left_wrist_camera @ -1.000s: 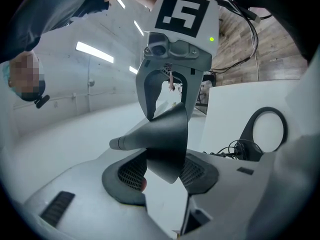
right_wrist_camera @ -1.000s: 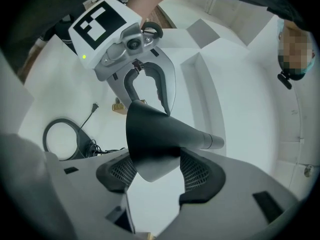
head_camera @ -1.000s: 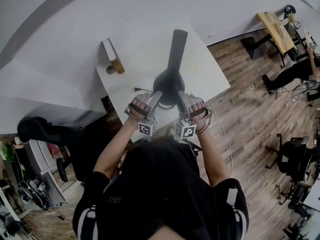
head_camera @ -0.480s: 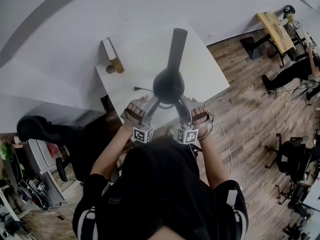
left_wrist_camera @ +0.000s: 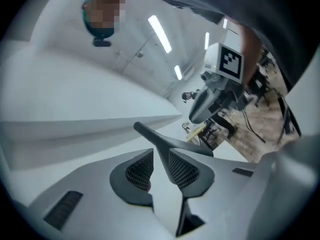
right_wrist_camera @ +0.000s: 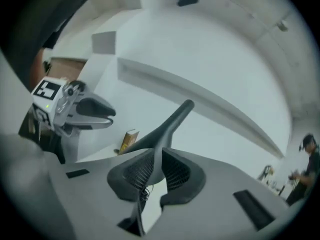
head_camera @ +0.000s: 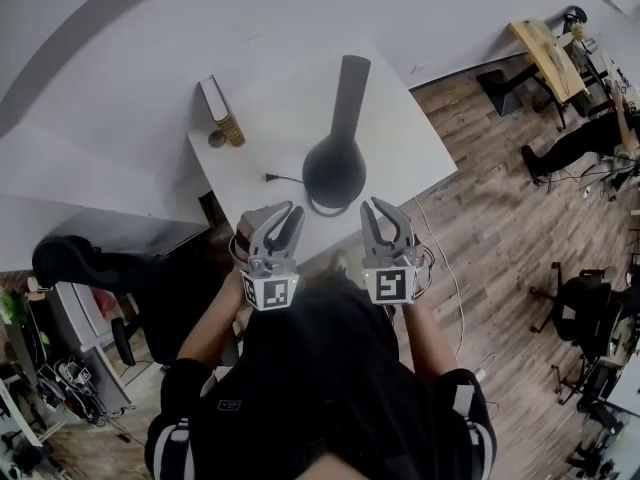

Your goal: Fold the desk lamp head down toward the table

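The white counter (head_camera: 400, 133) lay ahead of and below both sets of fingers. On it stood the desk lamp (head_camera: 342, 133). Its round base was just beyond your fingertips, and its long head (right_wrist_camera: 175, 120) ran away from them toward the far edge. In the right gripper view the head slanted up from the base, with its far end apparently off the counter. I could not tell how much lower it could go.

Your left gripper (head_camera: 282, 218) was near the base on its left, clear of it. Its fingers (left_wrist_camera: 131, 176) stood partly apart, having just been closing, with nothing between them. Your right gripper (head_camera: 386, 218) was near the base on its right, also clear. Its fingers (right_wrist_camera: 179, 176) had just been closing to a narrow gap, on nothing.

Judgement: neither gripper touched the lamp, so nothing was pressing the head down. If this slant was the intended pose, the fold was done. Otherwise the head remained to be pushed down.

A book (head_camera: 214, 98) and a gold cylinder (head_camera: 233, 128) stood well beyond the left fingers.
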The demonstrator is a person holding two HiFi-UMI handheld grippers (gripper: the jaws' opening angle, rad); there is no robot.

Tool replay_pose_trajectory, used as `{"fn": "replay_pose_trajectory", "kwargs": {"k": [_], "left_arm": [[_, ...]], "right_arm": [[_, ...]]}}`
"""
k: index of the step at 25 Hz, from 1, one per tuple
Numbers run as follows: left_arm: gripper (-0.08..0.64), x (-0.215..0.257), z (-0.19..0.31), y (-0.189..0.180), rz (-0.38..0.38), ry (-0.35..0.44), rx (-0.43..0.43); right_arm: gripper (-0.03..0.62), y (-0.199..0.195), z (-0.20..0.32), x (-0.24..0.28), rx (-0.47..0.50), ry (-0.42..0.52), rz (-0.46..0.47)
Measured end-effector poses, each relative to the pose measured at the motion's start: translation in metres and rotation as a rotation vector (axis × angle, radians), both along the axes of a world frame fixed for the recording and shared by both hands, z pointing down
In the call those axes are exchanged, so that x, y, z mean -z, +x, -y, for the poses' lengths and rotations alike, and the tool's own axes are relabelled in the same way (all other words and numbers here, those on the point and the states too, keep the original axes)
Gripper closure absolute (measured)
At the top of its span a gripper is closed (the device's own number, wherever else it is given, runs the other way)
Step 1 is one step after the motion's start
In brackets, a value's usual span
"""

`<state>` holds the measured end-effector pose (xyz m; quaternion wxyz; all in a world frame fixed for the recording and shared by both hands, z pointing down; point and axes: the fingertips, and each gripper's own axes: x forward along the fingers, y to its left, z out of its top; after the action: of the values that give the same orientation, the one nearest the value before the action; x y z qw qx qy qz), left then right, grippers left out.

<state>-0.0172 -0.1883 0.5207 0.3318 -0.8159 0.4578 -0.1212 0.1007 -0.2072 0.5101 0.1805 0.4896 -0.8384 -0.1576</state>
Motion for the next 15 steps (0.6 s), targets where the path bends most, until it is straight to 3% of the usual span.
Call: {"fn": "replay_pose_trajectory", "kwargs": {"k": [3, 6, 8, 10, 15], "left_arm": [[0.519, 0.040, 0.005, -0.009, -0.215, -0.114, 0.017], [0.534, 0.064, 0.012, -0.016, -0.472, -0.287, 0.027], [0.535, 0.086, 0.020, -0.016, -0.624, -0.355, 0.008], [0.535, 0.098, 0.026, -0.014, -0.676, -0.406, -0.015], [0.535, 0.086, 0.024, -0.009, -0.683, -0.467, 0.001]], "right_arm": [[0.563, 0.003, 0.009, 0.033, -0.068, -0.057, 0.257], [0.577, 0.007, 0.014, 0.051, -0.105, -0.110, 0.346], [0.578, 0.008, 0.016, 0.062, -0.118, -0.127, 0.394], [0.578, 0.007, 0.018, 0.072, -0.126, -0.131, 0.438], [0.578, 0.010, 0.018, 0.070, -0.150, -0.144, 0.466]]}}
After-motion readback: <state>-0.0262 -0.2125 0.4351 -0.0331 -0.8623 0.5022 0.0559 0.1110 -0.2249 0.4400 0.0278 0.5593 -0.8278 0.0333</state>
